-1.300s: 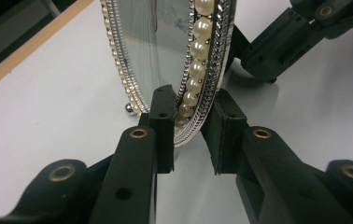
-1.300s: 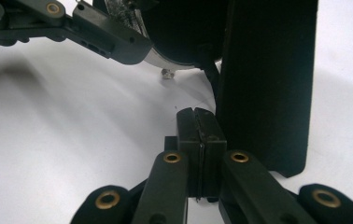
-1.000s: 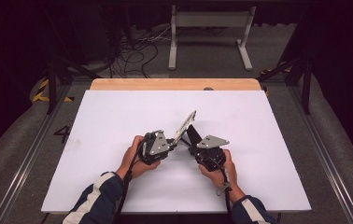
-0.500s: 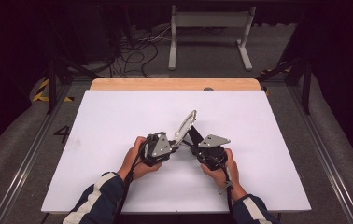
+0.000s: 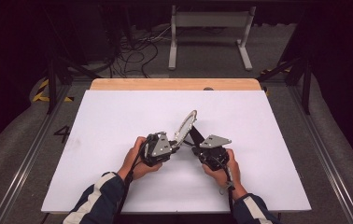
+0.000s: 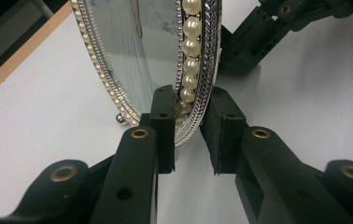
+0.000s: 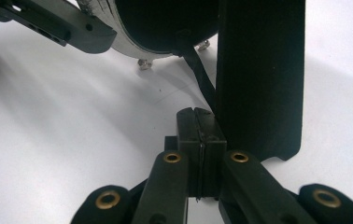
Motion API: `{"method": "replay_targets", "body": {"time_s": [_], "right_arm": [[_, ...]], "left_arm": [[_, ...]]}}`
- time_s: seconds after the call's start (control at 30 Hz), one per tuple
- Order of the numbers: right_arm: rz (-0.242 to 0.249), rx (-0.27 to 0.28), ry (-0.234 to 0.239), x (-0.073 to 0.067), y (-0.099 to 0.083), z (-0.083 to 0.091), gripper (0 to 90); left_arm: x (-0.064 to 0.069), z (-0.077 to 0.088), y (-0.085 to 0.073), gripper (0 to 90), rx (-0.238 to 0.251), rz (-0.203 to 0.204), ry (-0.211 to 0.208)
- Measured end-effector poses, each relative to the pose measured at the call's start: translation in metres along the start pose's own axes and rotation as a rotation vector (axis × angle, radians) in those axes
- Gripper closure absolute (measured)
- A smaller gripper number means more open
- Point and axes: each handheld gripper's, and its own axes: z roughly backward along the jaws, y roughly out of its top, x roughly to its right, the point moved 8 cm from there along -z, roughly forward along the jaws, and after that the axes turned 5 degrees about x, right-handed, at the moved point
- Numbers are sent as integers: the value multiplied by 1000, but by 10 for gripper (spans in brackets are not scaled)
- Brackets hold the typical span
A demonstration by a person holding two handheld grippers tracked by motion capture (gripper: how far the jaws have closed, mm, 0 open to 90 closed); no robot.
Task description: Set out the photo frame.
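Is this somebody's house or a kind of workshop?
Probably a lab or recording studio, not a house: a bare white table on rails, loose cables on the dark floor behind, and hand-held grippers working on an oval frame.

1. An oval picture frame (image 5: 186, 126) stands tilted on the white table (image 5: 118, 121), near its middle and closer to the person's edge than to the far wooden edge.
2. Its silver rim (image 6: 210, 56) carries a braided band and a row of pearls (image 6: 191, 49) around the glass.
3. Small ball feet (image 7: 145, 63) rest on the table.
4. A black back stand (image 7: 258, 74) props it from behind.
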Motion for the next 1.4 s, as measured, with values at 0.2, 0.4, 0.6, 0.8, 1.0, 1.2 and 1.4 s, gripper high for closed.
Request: {"method": "replay_targets", "body": {"time_s": [0.2,0.4,0.6,0.8,1.0,1.2,1.4], "right_arm": [[-5,9,-9,4,-2,1,900],[-26,7,-14,10,-4,2,900],[-43,38,-31,8,-4,2,900],[-39,33,-40,7,-4,0,900],[-45,28,-36,8,-5,-1,900],[-38,56,-59,8,-4,3,900],[-37,66,-65,7,-3,3,900]], "left_arm": [[0,-3,2,746,6,-7,-11],[1,-5,2,739,20,23,-29],[-2,-12,-6,635,-20,39,7],[-7,-15,-8,543,1,48,36],[0,-11,-2,691,69,49,-22],[0,-10,-2,718,60,36,-22],[2,-7,-2,738,48,13,-17]]}}
